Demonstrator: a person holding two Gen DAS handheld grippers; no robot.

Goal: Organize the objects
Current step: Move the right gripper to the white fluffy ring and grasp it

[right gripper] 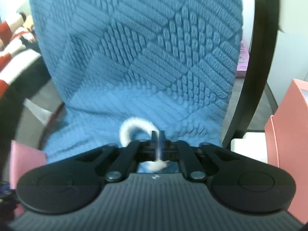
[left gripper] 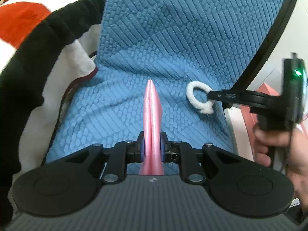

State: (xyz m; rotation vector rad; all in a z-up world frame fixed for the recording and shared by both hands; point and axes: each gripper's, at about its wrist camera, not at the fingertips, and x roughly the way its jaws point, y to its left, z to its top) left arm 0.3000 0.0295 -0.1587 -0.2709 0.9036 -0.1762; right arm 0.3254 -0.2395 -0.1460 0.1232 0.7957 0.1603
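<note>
Blue textured cushion (left gripper: pixel 173 38) on black-framed round chair (left gripper: pixel 269 38) as backdrop; red-white-black blanket (left gripper: pixel 28 38) at left. Left claw (left gripper: pixel 152 144) clamped on folded pink satin cloth (left gripper: pixel 152 111), held above seat. Right claw (right gripper: pixel 158 134) pinched together on white fluffy scrunchie (right gripper: pixel 127 132), loop hanging off fingertips, just clear of cushion. Pink box (right gripper: pixel 288 134) at right edge, possible destination, unconfirmed. Progress estimate: both items picked up, neither put away yet; placing remains.
</note>
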